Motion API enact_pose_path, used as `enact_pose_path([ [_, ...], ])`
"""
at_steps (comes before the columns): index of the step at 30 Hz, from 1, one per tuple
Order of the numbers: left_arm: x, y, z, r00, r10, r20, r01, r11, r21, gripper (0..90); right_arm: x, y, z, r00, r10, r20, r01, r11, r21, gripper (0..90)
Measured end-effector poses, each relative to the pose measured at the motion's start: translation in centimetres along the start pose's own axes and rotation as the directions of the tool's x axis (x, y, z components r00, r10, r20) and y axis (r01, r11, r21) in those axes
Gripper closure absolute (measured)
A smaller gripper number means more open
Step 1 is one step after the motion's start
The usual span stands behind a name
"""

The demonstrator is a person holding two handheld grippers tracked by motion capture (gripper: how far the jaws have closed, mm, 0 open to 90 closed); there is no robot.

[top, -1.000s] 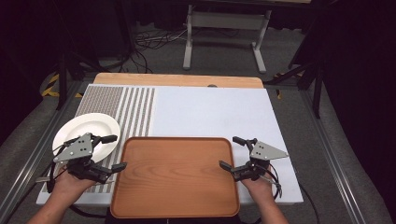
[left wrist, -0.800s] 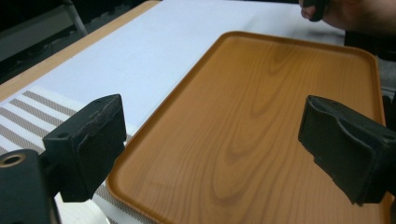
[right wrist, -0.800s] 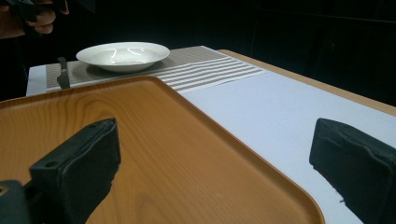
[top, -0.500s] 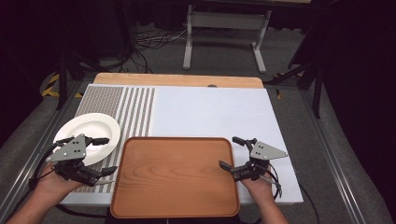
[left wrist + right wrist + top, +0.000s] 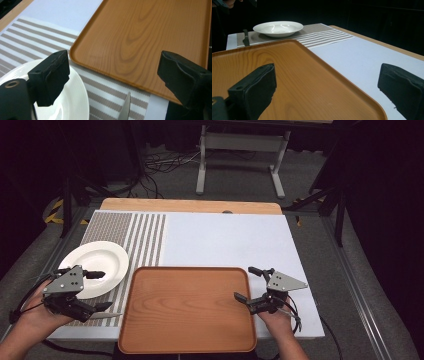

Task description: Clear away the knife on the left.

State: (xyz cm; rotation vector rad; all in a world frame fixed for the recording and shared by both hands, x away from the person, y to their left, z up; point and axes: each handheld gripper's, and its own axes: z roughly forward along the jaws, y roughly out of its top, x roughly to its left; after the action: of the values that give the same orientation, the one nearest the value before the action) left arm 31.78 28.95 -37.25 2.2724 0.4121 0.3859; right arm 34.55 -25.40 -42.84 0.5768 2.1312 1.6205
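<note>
Left gripper (image 5: 97,291) at 8 o'clock, jaws wide apart, nothing held, straddling the near rim of the white plate (image 5: 100,262) on the striped placemat (image 5: 145,227). Wooden tray (image 5: 187,307) at 6 o'clock on the white table cover (image 5: 225,237). Right gripper (image 5: 247,284) at 4 o'clock by the tray's right edge, gaping, empty. Dark room, grey floor, cables (image 5: 160,167) and a metal stand (image 5: 240,142) at 12.
</note>
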Motion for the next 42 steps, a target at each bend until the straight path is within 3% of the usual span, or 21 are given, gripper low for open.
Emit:
enact_pose_path([
  [14, 0.3, -1.5, -1.3, 0.9995, 0.027, 0.017, -0.029, 0.9943, 0.103, 14.6, 0.0, 0.0, 0.1, 1.0, 0.0, -0.004, 0.0, 1.0, 0.002, 2.4],
  [24, 0.6, -2.3, -2.0, 0.9976, 0.049, 0.049, -0.058, 0.9762, 0.209, 17.5, 0.1, 0.1, -0.1, 0.9999, -0.01, -0.004, 0.01, 1.0, -0.001, 2.4],
  [26, 0.7, -2.6, -2.0, 0.9964, 0.059, 0.06, -0.073, 0.9637, 0.257, 17.4, 0.0, 0.1, -0.1, 0.9999, -0.009, -0.006, 0.009, 1.0, 0.0, 2.4],
  [27, 0.7, -2.6, -2.0, 0.9964, 0.059, 0.06, -0.073, 0.9637, 0.257, 17.3, 0.0, 0.1, -0.1, 0.9999, -0.009, -0.006, 0.009, 1.0, 0.0, 2.4],
  [30, 0.8, -3.1, -2.0, 0.9965, 0.059, 0.058, -0.075, 0.9461, 0.315, 17.5, 0.0, 0.1, -0.1, 0.9999, -0.01, -0.009, 0.01, 1.0, -0.002, 2.4],
  [31, 0.9, -3.2, -1.9, 0.9954, 0.07, 0.064, -0.087, 0.9432, 0.321, 18.3, 0.1, 0.1, -0.1, 0.9999, -0.013, -0.009, 0.013, 1.0, 0.001, 2.4],
  [32, 1.0, -3.3, -1.9, 0.9945, 0.074, 0.073, -0.095, 0.937, 0.336, 18.3, 0.1, 0.1, -0.1, 0.9999, -0.013, -0.009, 0.013, 1.0, 0.001, 2.4],
  [33, 1.1, -3.6, -1.8, 0.9934, 0.08, 0.081, -0.105, 0.9252, 0.365, 18.6, 0.1, 0.1, -0.1, 0.9999, -0.013, -0.01, 0.013, 1.0, 0.0, 2.4],
  [34, 1.1, -3.6, -1.8, 0.9934, 0.08, 0.081, -0.105, 0.9252, 0.365, 18.7, 0.1, 0.1, -0.1, 0.9999, -0.013, -0.01, 0.013, 1.0, 0.0, 2.4],
  [35, 1.2, -3.7, -1.6, 0.9933, 0.076, 0.088, -0.104, 0.9163, 0.387, 18.7, 0.1, 0.1, -0.1, 0.9999, -0.012, -0.011, 0.012, 1.0, -0.001, 2.5],
  [38, 1.6, -4.0, -1.4, 0.9929, 0.054, 0.106, -0.095, 0.8988, 0.428, 20.5, 0.1, 0.1, -0.1, 0.9999, -0.009, -0.015, 0.009, 1.0, -0.003, 2.4],
  [39, 1.8, -4.2, -1.3, 0.9925, 0.037, 0.117, -0.087, 0.8873, 0.453, 22.0, 0.1, 0.1, 0.0, 0.9998, -0.009, -0.015, 0.009, 1.0, -0.002, 2.4],
  [42, 2.0, -4.3, -1.1, 0.9883, 0.042, 0.146, -0.105, 0.8821, 0.459, 25.3, 0.1, 0.1, 0.0, 0.9998, -0.009, -0.018, 0.009, 1.0, 0.001, 2.4],
])
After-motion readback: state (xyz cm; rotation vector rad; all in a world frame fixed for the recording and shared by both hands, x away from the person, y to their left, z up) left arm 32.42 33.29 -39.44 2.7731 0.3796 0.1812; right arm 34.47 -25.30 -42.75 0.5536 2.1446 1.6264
